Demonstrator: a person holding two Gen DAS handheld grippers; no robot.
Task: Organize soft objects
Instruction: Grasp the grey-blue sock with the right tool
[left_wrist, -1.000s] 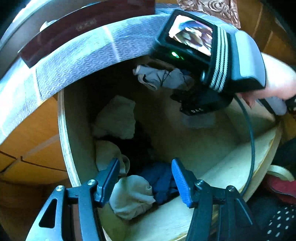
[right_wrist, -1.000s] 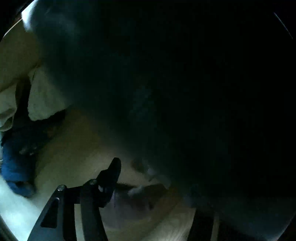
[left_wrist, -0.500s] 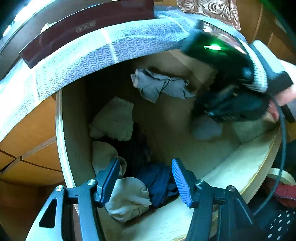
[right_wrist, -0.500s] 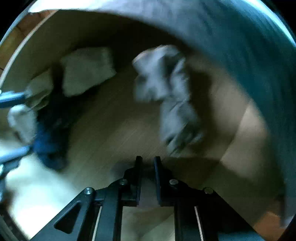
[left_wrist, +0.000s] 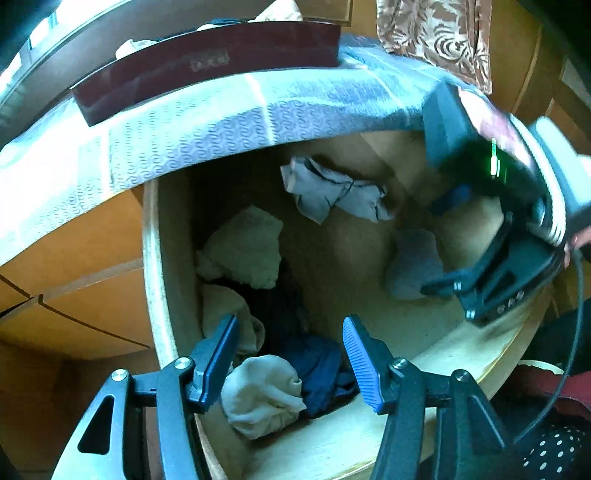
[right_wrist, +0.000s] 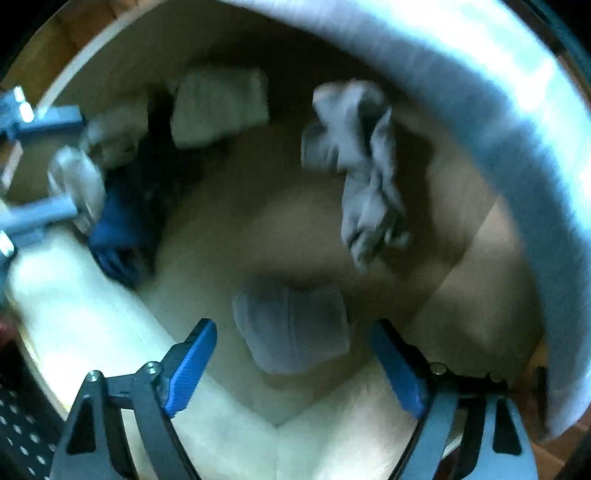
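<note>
1. My right claw (right_wrist: 293, 365) points straight down into the open wooden drawer (left_wrist: 149, 266); its blue pads have just been spreading apart and now stand wide, with nothing pinched.
2. Directly below that gap lies a folded grey-blue cloth (right_wrist: 291, 328) on the drawer floor, between the pads in the picture but clear of both.
3. From my left wrist view the same cloth (left_wrist: 415, 262) sits near the drawer's right side, just beside my right claw (left_wrist: 443, 240), which is blurred there.
4. My left claw (left_wrist: 290, 363) hangs over the near left corner of the drawer, pads parted and gripping nothing.
5. Under it, in that corner, sit a balled pale sock (left_wrist: 262, 395) and a crumpled navy garment (left_wrist: 321, 365) touching each other.
6. Further back along the left wall lie a cream fluffy towel (left_wrist: 245, 247) and another cream piece (left_wrist: 225, 310), with something dark between them and the navy garment; I cannot tell what it is.
7. A crumpled grey rag with dark seams (left_wrist: 332, 192) lies at the back of the drawer, well apart from the left-hand pile.
8. A blue-grey patterned cloth (left_wrist: 221, 122) covers the top above the drawer, and a dark red box (left_wrist: 207, 62) rests on it.
9. The right wrist view is blurred, so fine detail of the pile is lost there.
</note>
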